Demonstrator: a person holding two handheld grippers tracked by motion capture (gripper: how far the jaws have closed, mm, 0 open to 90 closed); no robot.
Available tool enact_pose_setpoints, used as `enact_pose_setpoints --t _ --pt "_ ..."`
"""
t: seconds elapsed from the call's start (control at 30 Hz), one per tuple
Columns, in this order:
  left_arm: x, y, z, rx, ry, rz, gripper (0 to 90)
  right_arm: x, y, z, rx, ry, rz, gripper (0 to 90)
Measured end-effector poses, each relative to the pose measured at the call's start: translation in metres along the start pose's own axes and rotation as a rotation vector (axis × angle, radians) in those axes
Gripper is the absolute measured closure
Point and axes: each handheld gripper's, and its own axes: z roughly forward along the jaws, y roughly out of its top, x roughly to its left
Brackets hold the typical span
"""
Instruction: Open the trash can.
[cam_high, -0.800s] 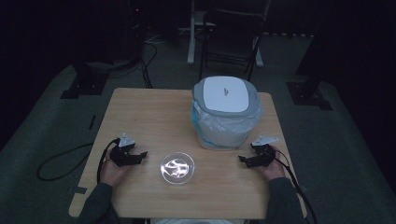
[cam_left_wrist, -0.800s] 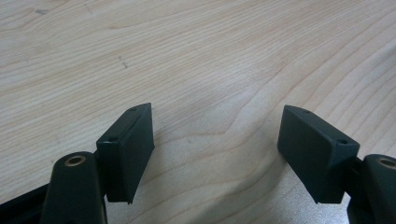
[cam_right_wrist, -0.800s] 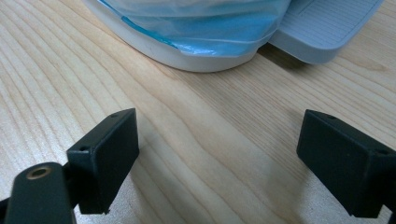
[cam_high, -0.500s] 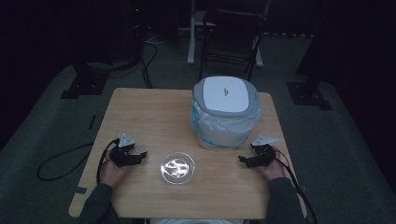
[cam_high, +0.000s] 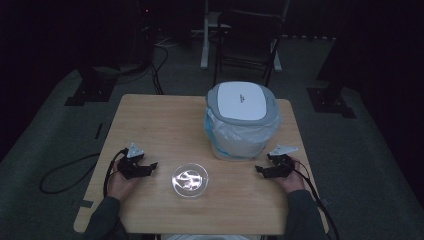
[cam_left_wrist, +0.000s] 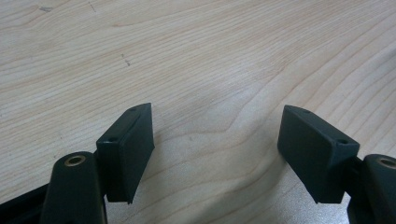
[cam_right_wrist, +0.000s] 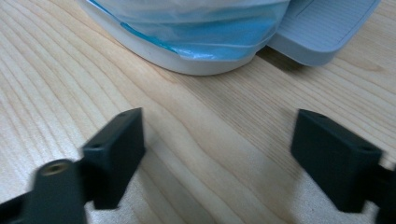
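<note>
A small white bin with a grey lid (cam_high: 241, 102) and a blue-tinted plastic liner stands on the wooden table (cam_high: 165, 130), right of centre. A clear glass dish (cam_high: 190, 180) with something pale in it lies near the front middle. My left gripper (cam_high: 152, 166) rests on the table left of the dish, jaws open over bare wood (cam_left_wrist: 217, 135). My right gripper (cam_high: 259, 170) rests right of the dish, in front of the bin, open with nothing between its jaws (cam_right_wrist: 217, 154). The bin's base and liner (cam_right_wrist: 196, 42) lie just beyond the right jaws.
A grey foot pedal (cam_right_wrist: 322, 28) juts from the bin's base. A dark chair (cam_high: 247, 40) and stand legs are behind the table. Cables (cam_high: 65, 175) trail off the left side onto the floor. Bare tabletop lies at the back left.
</note>
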Motion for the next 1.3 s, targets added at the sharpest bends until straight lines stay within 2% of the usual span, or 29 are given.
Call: enact_pose_setpoints --t 0.2,0.23,0.4,0.57,0.83,1.3 --pt "0.001 0.0 0.0 0.0 -0.002 0.0 27.8 0.0 0.002 -0.005 0.004 -0.01 0.019 25.6" --pt "0.001 0.0 0.0 0.0 -0.002 0.0 27.8 -0.001 0.004 -0.009 0.0 -0.013 0.026 30.0" --pt "0.001 0.0 0.0 0.0 -0.003 -0.001 27.8 -0.001 0.011 -0.021 -0.033 -0.033 0.031 32.9" --pt "0.001 0.0 0.0 0.0 -0.003 -0.002 27.8 -0.001 0.015 -0.028 -0.033 -0.047 0.047 33.2" --pt "0.002 0.0 -0.001 -0.002 -0.009 -0.007 27.8 -0.002 0.022 -0.04 -0.024 -0.043 0.048 41.9" --pt "0.004 -0.001 -0.001 -0.013 -0.028 -0.037 27.8 -0.005 0.034 -0.063 -0.042 -0.055 0.058 47.2"
